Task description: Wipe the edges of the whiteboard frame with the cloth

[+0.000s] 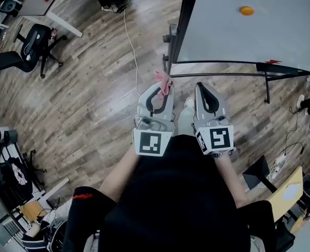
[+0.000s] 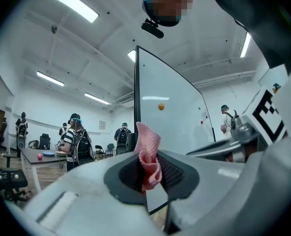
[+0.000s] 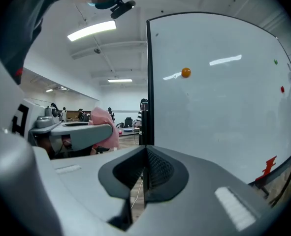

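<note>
Over the wood floor (image 1: 92, 104), whiteboard (image 1: 249, 30) just ahead: left gripper (image 1: 160, 86) pinches the pink cloth (image 1: 163, 81), right gripper (image 1: 201, 87) closed, empty.

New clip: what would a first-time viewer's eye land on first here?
The pink cloth pinched in the shut left gripper, mid-picture in the head view. Beyond it stands the big whiteboard, upper right, its black frame edge toward the grippers and one orange magnet on its face. The right gripper alongside is shut on nothing.
</note>
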The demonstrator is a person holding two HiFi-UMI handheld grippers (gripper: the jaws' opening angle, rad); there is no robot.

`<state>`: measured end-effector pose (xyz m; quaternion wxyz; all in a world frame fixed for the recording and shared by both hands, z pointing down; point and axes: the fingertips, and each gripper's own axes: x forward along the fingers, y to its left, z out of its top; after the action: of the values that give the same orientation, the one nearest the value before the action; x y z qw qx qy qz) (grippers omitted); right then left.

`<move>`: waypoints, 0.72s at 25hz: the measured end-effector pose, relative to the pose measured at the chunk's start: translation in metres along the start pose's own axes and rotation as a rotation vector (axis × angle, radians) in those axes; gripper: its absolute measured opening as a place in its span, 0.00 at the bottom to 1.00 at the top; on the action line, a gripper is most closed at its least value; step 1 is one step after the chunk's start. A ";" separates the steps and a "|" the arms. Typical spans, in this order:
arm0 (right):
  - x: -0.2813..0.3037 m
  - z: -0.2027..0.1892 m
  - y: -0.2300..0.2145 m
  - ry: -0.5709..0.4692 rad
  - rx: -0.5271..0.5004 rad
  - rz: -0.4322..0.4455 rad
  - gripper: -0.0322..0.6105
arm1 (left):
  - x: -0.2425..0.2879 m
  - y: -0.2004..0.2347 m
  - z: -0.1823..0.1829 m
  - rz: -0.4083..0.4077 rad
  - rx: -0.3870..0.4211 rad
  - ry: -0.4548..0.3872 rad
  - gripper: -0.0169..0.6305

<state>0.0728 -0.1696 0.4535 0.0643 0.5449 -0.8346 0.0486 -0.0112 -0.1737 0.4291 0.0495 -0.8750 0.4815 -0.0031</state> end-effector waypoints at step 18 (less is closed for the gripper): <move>-0.011 0.098 0.019 -0.224 -0.068 0.003 0.05 | -0.008 0.013 0.080 -0.016 -0.057 -0.133 0.09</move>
<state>0.0541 -0.1671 0.3553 -0.0106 0.5431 -0.8386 -0.0409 -0.0217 -0.1673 0.3484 0.0562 -0.8783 0.4699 0.0685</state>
